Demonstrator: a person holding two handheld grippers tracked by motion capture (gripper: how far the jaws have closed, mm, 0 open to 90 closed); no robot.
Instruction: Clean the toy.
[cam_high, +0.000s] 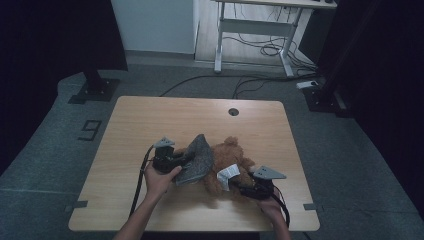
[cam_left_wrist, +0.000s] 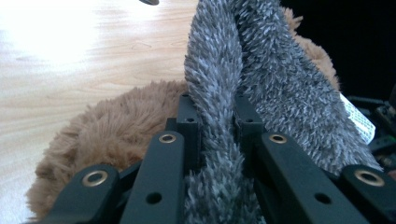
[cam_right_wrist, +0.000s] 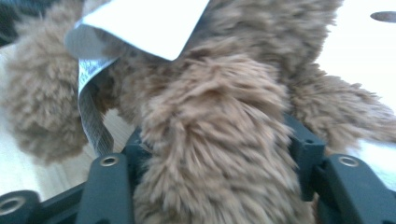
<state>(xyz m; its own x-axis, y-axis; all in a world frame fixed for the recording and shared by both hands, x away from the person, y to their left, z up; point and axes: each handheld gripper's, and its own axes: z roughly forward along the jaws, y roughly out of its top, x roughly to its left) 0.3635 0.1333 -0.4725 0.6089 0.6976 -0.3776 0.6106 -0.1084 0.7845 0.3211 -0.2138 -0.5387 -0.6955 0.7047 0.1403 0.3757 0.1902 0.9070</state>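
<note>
Brown plush bear (cam_high: 231, 167) lay on the wooden table (cam_high: 150, 120), near-centre, slightly right of middle, with a grey fuzzy cloth (cam_high: 197, 159) draped against its left side and rising to a peak above it. Left gripper (cam_high: 176, 161) sat at the left of the bear, held by the person's left hand (cam_high: 160, 181); in the left gripper view its jaws were pinched together on a fold of the grey cloth (cam_left_wrist: 219, 140), cloth squeezed thin between them and fanning out above. Brown fur (cam_left_wrist: 116, 130) sat just under and left of that fold, touching the jaws. Right gripper (cam_high: 245, 190) was at the near right of the bear, grey three-cornered plate on top, the right hand (cam_high: 272, 205) behind it at the table's near edge. In the right gripper view its jaws were clamped on a thick brown limb of the bear (cam_right_wrist: 215, 140), fur bulging out between and over them; which limb, could not tell. White sewn-in label (cam_high: 227, 175) stuck out of the bear near the right gripper; in the right gripper view the label (cam_right_wrist: 140, 23) curled just above and left of the clamped limb, with a grey strip hanging down from it. The two grippers were near each other, bear between them. A round cable hole (cam_high: 233, 111) sat at the table's far edge, well apart from the toy. Cables trailed from both grippers toward the near edge.
</note>
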